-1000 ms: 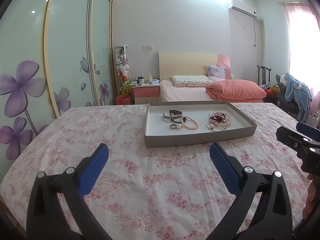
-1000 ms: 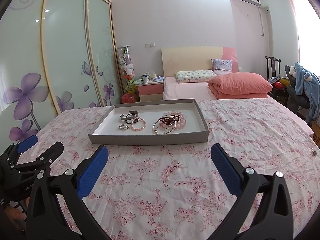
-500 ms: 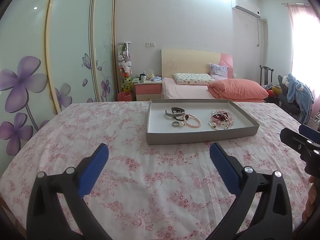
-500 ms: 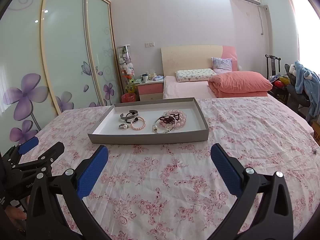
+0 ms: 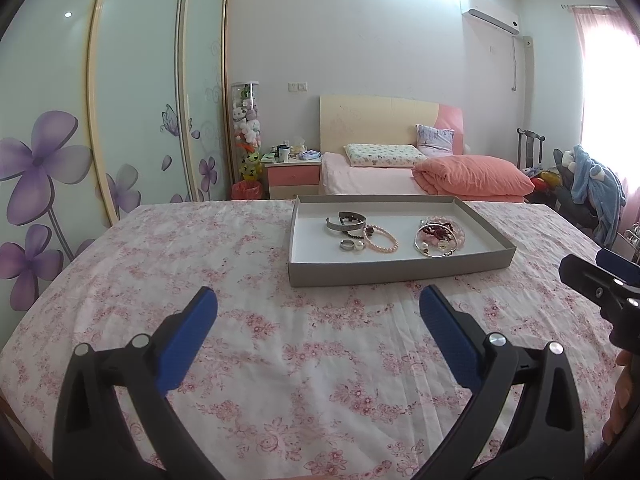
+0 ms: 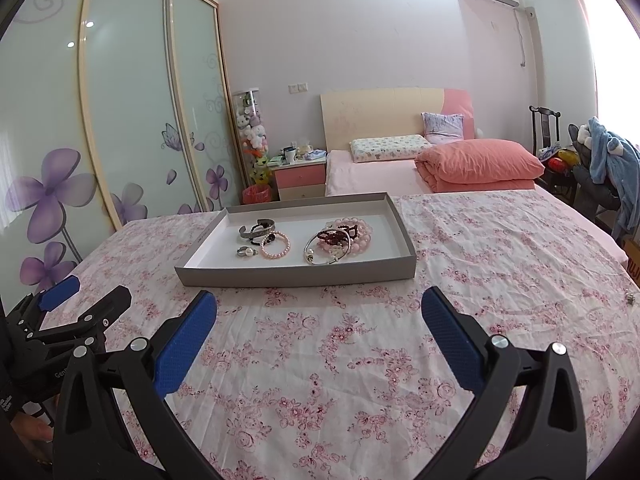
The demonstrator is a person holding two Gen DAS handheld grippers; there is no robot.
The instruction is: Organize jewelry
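Observation:
A shallow grey tray lies on a pink floral bedspread. In it are a silver cuff, a pink bead bracelet, a small ring with a pearl, and a heap of silver, dark red and pink bracelets. My left gripper is open and empty, short of the tray's front wall. My right gripper is also open and empty, just before the tray. Each gripper shows at the edge of the other's view.
The bedspread stretches wide around the tray. Behind stand a second bed with an orange quilt, a pink nightstand, sliding wardrobe doors on the left, and a chair with blue clothes on the right.
Both grippers have crept a little nearer to the tray and the left view has tilted slightly. Both stay open and empty; the jewelry has not moved.

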